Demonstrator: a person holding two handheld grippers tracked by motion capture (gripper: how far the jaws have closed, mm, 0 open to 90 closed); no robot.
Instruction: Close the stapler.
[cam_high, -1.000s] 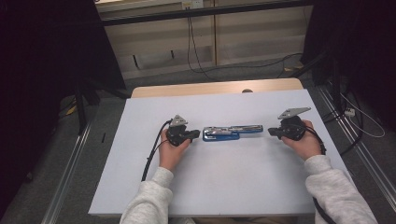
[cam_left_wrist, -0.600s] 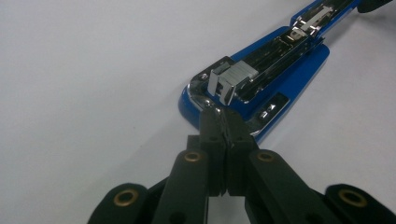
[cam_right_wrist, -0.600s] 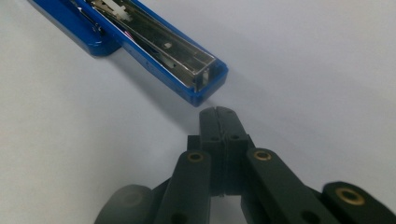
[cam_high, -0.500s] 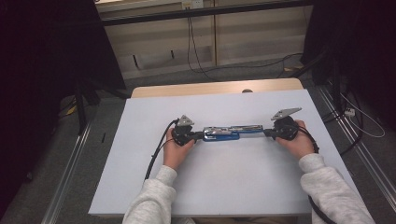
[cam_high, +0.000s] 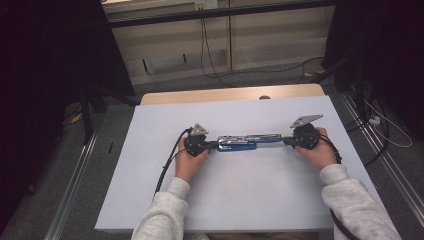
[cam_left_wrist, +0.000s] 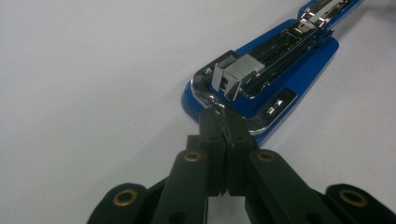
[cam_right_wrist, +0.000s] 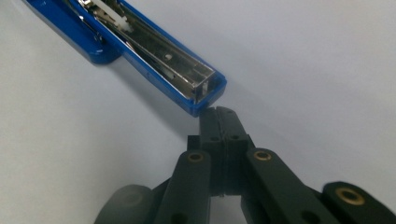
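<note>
A blue and chrome stapler (cam_high: 245, 142) lies folded out flat on the white table (cam_high: 240, 200), lengthwise from left to right. My left gripper (cam_high: 216, 145) is shut, and its tips meet the left end of the stapler. In the left gripper view the closed tips (cam_left_wrist: 223, 116) rest against the chrome rim of the stapler's base (cam_left_wrist: 271, 79). My right gripper (cam_high: 285, 141) is shut at the right end. In the right gripper view its tips (cam_right_wrist: 218, 113) sit right by the blue end of the stapler's open arm (cam_right_wrist: 154, 51); I cannot tell if they touch.
A wooden strip (cam_high: 225, 95) runs along the table's far edge. Cables (cam_high: 260, 70) lie on the floor beyond it, and dark stands flank both sides. Each gripper's cable (cam_high: 167, 167) trails back over the table toward the person.
Both hands have moved inward toward the stapler. The right gripper came in from the right to the stapler's right end, and the left gripper closed up to its left end.
</note>
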